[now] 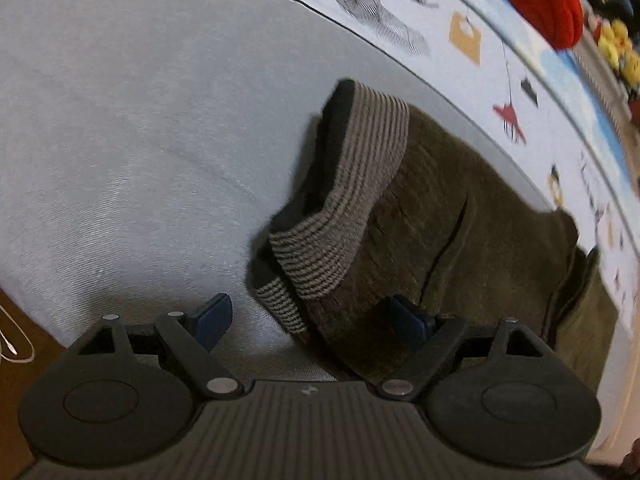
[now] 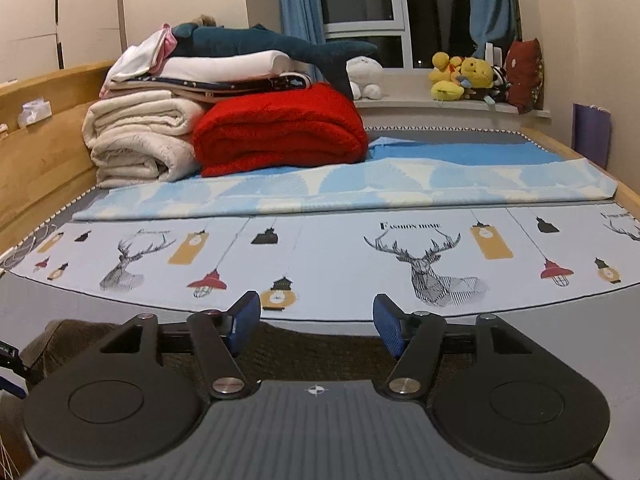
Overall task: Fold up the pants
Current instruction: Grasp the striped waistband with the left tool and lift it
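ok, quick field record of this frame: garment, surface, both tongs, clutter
garment: dark olive pants, bunched, striped ribbed waistband turned up
surface: grey sheet on the bed, printed deer-and-lantern cloth beyond it
left tongs: open, poised over the waistband end, nothing gripped
right tongs: open, nothing between the pads, pants fabric below them
clutter: red blanket, cream blankets, plush shark at the far side of the bed

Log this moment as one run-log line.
task: fold pants | left gripper: open above pants cuff | right gripper: open, nothing held | pants: on grey sheet
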Motion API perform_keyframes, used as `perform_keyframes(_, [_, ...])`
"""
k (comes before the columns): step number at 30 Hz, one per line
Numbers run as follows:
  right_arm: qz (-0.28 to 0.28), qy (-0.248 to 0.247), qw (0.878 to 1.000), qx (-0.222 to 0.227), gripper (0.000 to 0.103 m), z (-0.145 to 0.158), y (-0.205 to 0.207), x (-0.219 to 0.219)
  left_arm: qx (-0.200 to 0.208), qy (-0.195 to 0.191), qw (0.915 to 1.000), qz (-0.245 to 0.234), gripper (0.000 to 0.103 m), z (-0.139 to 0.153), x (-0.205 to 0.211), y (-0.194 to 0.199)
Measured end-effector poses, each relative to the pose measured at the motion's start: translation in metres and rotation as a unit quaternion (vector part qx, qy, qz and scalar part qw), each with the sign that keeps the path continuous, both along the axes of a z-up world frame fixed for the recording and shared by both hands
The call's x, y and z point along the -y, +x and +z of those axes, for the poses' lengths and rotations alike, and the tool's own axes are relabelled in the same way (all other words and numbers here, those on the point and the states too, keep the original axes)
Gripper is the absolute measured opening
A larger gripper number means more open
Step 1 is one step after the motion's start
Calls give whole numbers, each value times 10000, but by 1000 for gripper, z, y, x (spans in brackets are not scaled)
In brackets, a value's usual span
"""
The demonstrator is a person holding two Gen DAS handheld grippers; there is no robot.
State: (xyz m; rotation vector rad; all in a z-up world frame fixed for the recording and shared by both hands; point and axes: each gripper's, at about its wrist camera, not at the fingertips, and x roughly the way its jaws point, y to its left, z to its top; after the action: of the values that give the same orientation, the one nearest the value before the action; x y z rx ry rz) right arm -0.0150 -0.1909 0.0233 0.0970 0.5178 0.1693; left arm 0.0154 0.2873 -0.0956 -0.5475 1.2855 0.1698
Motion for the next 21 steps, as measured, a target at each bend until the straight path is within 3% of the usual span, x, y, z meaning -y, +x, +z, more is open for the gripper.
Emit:
perform_keyframes(12, [-119, -86, 9997, -172, 65, -4, -4, 12, 23, 312, 9991, -276, 80, -6, 18, 11])
perform_keyframes(15, [-100, -169, 9997, -167, 65, -4, -5, 10, 78, 346, 9990, -270, 72, -5, 21, 13])
perform_keyframes(21, [-10, -631, 9979, -143, 65, -5, -4, 6, 264, 410, 9987, -127, 42, 8, 17, 9])
